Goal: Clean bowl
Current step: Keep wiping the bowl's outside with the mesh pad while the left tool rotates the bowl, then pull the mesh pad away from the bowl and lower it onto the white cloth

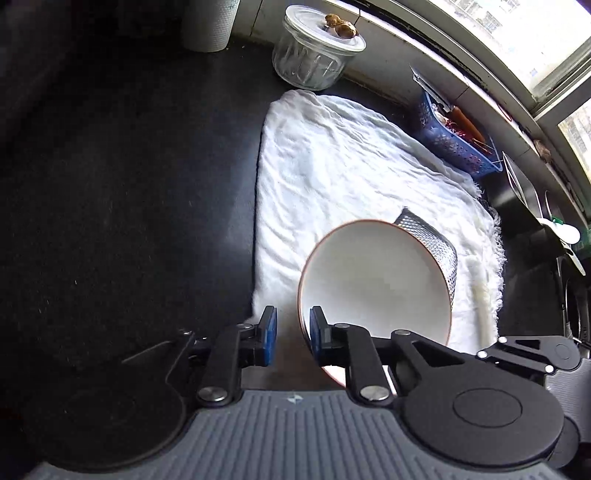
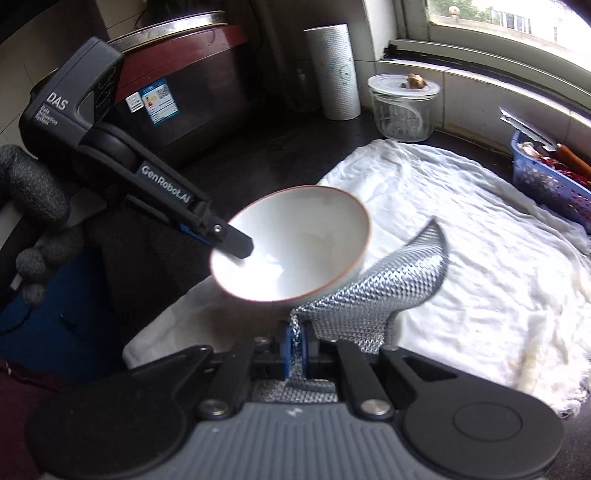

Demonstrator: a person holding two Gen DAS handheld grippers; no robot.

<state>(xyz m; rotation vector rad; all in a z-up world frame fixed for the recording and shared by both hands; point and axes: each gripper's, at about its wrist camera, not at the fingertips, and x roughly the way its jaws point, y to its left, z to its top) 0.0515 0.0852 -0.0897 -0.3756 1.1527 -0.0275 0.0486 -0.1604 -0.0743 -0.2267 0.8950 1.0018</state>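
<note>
**Left wrist view.** Left gripper with jaws apart, astride the near rim of the round white ceramic bowl with a thin orange edge. One blue pad inside the bowl, the other standing off outside with a gap showing. Bowl tipped up over the near right part of the crumpled white cotton towel. Silver woven-metal mesh cloth curling against its far side.

Risk, as judged from here: with no pinch on the rim, could slide off the mesh, roll, and chip on the black stone bench.

Towel spread toward the back right of the bench. Ribbed clear glass jar with a lid and white paper roll at the back edge. Blue perforated plastic basket against the sill, below a bright window.

**Right wrist view.** Right gripper clamped tight on a fold of the mesh cloth, the rest fanned up under the bowl's outer wall. Bowl blurred here, so hard to say whether resting on the towel or only propped between the mesh and the left finger.

Further risks:
- Tipping the bowl out of the loose jaws by pushing too hard with the mesh.
- Losing a slack fold from the pads mid-scrub.

Grey knitted glove on the hand behind the left gripper. Dark red cooker with a steel band at the back left corner of the bench. Daylight from the window, bench otherwise dim.
</note>
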